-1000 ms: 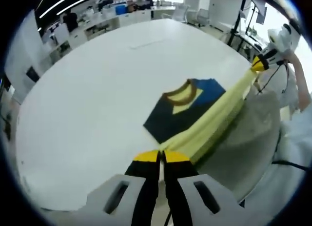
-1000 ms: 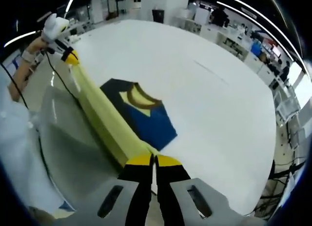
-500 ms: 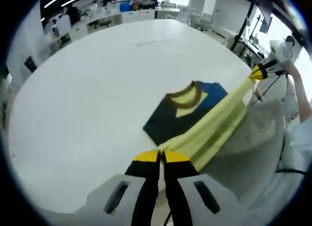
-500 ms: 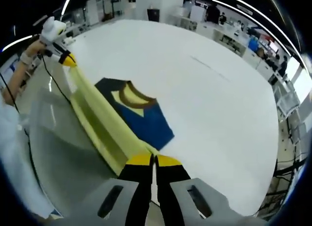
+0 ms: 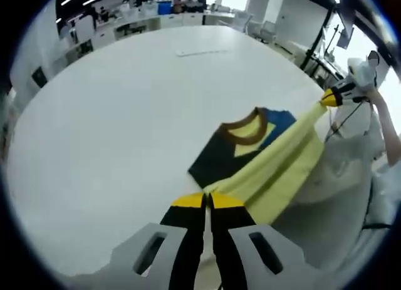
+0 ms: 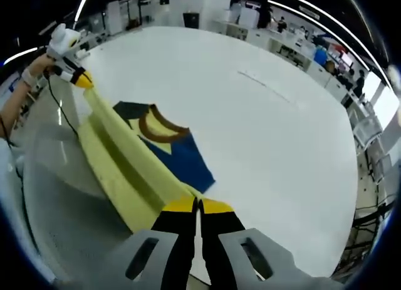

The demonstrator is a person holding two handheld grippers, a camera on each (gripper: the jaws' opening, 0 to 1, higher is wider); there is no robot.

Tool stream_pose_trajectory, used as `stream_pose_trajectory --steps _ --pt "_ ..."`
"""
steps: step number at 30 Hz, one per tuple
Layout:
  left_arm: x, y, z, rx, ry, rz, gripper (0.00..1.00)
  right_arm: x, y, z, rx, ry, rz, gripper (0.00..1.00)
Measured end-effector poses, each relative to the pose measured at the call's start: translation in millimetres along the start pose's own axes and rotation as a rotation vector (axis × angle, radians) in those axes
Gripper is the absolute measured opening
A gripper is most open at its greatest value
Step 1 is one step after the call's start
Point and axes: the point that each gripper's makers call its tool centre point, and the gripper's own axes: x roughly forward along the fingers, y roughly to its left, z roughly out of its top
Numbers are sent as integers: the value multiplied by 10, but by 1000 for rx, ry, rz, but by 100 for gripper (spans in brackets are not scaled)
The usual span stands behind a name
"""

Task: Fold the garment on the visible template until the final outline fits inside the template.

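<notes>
The garment has a yellow body (image 5: 276, 171), a brown collar (image 5: 245, 131) and navy and blue shoulders (image 6: 182, 161). Its collar end lies on the white table (image 5: 113, 127). The yellow hem is stretched taut between both grippers near the table's edge. My left gripper (image 5: 205, 200) is shut on one hem corner at the bottom of the left gripper view, and appears again as the left gripper (image 6: 80, 79) at the far left of the right gripper view. My right gripper (image 6: 197, 205) is shut on the other corner, and the right gripper (image 5: 332, 98) also appears in the left gripper view.
A thin faint mark (image 5: 199, 51) lies on the far part of the table. A person's hand (image 5: 376, 99) and white sleeve are at the right, over grey floor (image 6: 56, 196). Desks, chairs and stands ring the room behind the table.
Both views have shifted with the hands. The yellow cloth between the grippers now spreads wider and reaches closer to the collar. Both grippers keep their hold.
</notes>
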Motion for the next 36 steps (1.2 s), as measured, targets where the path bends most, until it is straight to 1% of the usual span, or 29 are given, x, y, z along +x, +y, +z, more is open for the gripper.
stream_pose_trajectory --steps 6,9,10,11,12,15,17,18,20,23,26,28,36 --pt "114 43 31 -23 -12 5 0 121 -41 -29 12 2 -3 2" --pt "165 47 10 -15 0 8 0 173 -67 -23 21 -11 -8 2" --pt "195 53 -22 -1 20 7 0 190 -80 -6 17 -25 -12 2" --pt "203 56 -31 -1 26 9 0 200 -87 7 11 -35 -13 2" --pt "242 71 -30 10 32 14 0 234 -100 13 35 -45 -15 2" --pt "285 85 5 5 24 1 0 303 -118 -12 31 -32 -14 2" --pt "305 111 39 10 11 7 0 337 -125 -19 30 -28 -12 2" --pt "311 118 46 -3 11 6 0 359 -142 -21 33 -27 -14 2" --pt "343 131 78 5 -1 13 0 384 -164 -16 37 -32 -19 2" --pt "418 148 56 3 14 9 0 451 -191 -26 45 -35 -22 2" --pt "450 166 71 -5 7 10 0 491 -204 -46 43 -30 -24 2" --pt "479 178 95 9 -4 12 0 516 -224 -59 49 -28 -22 2" --pt "609 220 76 1 0 16 0 627 -297 -52 60 -35 -16 2"
